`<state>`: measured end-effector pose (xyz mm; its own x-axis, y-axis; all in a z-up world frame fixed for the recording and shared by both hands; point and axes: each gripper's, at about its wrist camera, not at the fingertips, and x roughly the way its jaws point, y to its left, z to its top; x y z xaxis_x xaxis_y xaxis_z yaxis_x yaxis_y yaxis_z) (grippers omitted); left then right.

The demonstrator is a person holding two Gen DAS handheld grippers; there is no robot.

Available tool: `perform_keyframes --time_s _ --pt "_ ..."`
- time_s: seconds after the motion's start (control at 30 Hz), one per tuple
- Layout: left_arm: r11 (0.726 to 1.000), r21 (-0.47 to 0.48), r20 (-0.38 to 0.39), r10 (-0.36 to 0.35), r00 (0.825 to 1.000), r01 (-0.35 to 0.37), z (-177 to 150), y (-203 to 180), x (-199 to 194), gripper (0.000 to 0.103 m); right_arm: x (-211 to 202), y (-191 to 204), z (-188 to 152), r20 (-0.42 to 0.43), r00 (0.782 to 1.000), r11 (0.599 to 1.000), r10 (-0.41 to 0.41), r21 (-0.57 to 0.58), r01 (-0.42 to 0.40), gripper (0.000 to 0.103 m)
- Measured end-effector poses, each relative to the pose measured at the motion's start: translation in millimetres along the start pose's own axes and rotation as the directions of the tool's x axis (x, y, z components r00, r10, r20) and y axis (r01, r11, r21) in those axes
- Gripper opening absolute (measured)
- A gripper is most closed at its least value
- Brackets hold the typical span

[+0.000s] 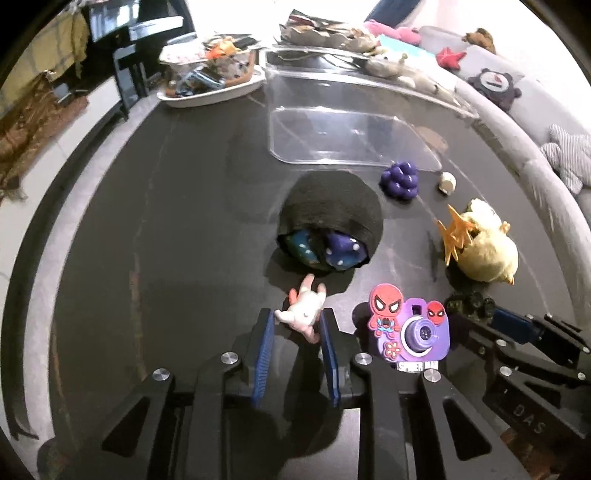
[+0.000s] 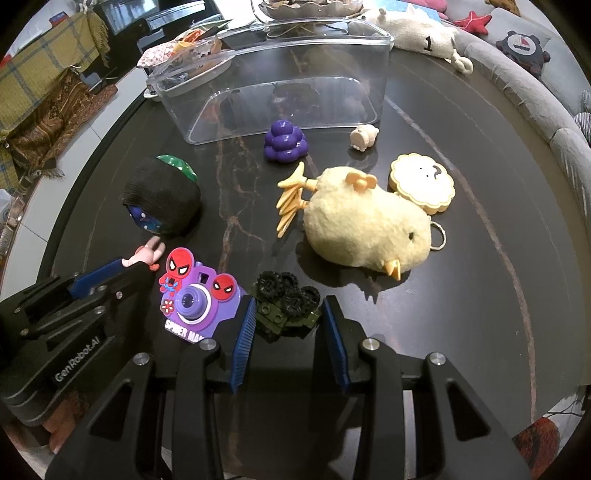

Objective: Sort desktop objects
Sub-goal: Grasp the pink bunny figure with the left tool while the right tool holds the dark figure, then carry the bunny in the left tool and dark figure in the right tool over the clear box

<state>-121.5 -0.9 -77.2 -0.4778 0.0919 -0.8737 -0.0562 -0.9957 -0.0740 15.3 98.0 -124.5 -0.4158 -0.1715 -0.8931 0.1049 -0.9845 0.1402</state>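
Note:
A small pink and white figure (image 1: 301, 315) lies between the blue pads of my left gripper (image 1: 295, 317), which is shut on it at the table surface. My right gripper (image 2: 290, 310) is shut on a green brick car with black wheels (image 2: 286, 299). Beside both sits a purple Spider-Man toy camera (image 1: 410, 328) (image 2: 195, 299). Further out lie a black sock ball (image 1: 328, 218) (image 2: 162, 195), purple grapes (image 1: 400, 179) (image 2: 284, 142), a yellow plush chick (image 2: 365, 218) (image 1: 484, 247) on its side, a cloud-shaped cookie toy (image 2: 423, 184) and a tiny cream animal (image 2: 364, 136). A clear plastic bin (image 2: 273, 74) (image 1: 354, 122) stands behind them.
The table is dark and round with a grey rim (image 1: 517, 140). A white dish of clutter (image 1: 210, 85) sits at the back left. A cream plush with the number 1 (image 2: 421, 33) lies behind the bin. A grey sofa with cushions (image 2: 524, 44) curves along the right.

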Motion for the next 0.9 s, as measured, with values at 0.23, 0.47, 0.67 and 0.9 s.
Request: perform_keyframes --time_s 0.23,0.47,0.67,0.9 --pt "1.000 -0.012 0.008 -0.027 1.000 0.027 5.9 -0.1 -7.6 0.020 -4.9 2.7 2.1 0.019 1.000 1.000 0.009 -0.001 -0.009 0.034" --pt "1.000 -0.005 0.043 -0.025 0.999 0.026 8.4 -8.1 -23.1 0.020 -19.0 2.6 1.3 0.048 0.999 1.000 0.020 0.000 -0.020 0.034" --pt "0.999 0.045 0.079 -0.034 0.996 0.030 11.5 -25.7 -40.5 0.020 -31.1 2.6 0.6 0.073 0.997 1.000 0.030 0.001 -0.030 0.034" --pt "0.996 0.080 0.115 -0.038 0.993 0.029 15.6 -41.6 -56.7 0.020 -49.4 4.2 -0.3 0.112 0.993 0.999 0.043 -0.002 -0.043 0.034"
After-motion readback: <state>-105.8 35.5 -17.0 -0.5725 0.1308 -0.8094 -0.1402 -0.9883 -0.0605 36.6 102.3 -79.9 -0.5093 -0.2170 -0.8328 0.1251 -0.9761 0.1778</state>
